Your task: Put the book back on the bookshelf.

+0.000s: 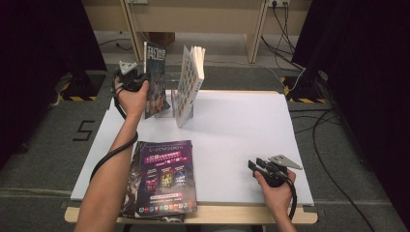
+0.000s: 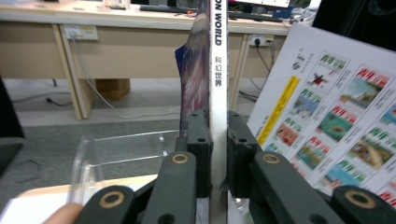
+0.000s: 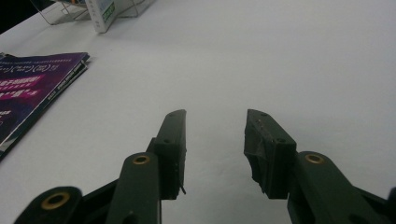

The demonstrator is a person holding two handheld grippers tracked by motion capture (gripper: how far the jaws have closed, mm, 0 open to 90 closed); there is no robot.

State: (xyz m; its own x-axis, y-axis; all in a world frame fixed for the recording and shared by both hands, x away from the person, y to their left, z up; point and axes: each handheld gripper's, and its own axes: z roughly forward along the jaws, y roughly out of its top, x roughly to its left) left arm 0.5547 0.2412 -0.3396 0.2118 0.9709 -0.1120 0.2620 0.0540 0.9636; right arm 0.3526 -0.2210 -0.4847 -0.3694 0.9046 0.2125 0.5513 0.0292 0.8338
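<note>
The science-fiction magazine (image 2: 218, 79) is held upright at the tabletop's far left edge, its spine pinched between the left gripper (image 2: 218, 154)'s closed jaws; thin and floppy, it is best gripped there. The right gripper (image 3: 215, 140) rests open, empty.

magazine (image 2: 218, 93): glossy paper | stand (image 2: 121, 149): clear plastic | table (image 1: 241, 140): matt white | tongs (image 3: 215, 154): matt black plastic

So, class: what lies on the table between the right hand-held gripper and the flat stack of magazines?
Nothing: in the high view, bare white table separates right hand-held gripper from magazines.
</note>
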